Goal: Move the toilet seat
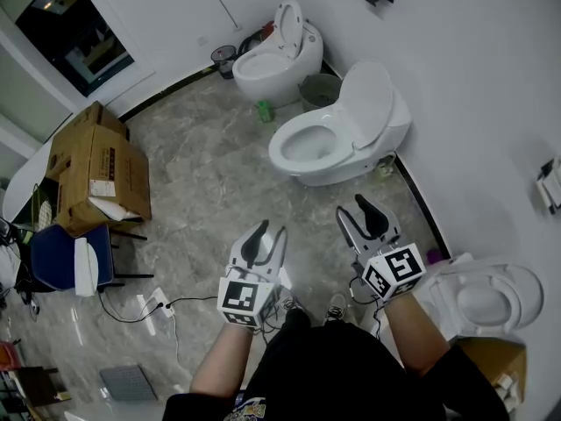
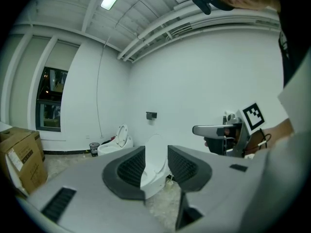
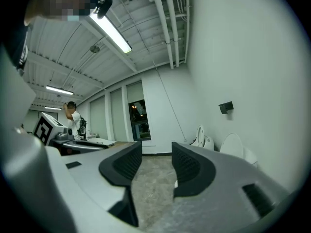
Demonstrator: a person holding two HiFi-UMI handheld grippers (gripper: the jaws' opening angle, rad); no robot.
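Left gripper (image 1: pixel 265 233) jaws spread, empty, right gripper (image 1: pixel 361 210) jaws spread, empty, both well apart from toilet (image 1: pixel 351 160), lid (image 1: pixel 368 102) raised

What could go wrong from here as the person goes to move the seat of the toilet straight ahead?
1. The lid of that toilet stands upright; a slipping grip could let it slam onto the bowl. Left gripper and right gripper are open, empty, short of it.
2. A power strip lies on the floor at the left: a trip hazard.
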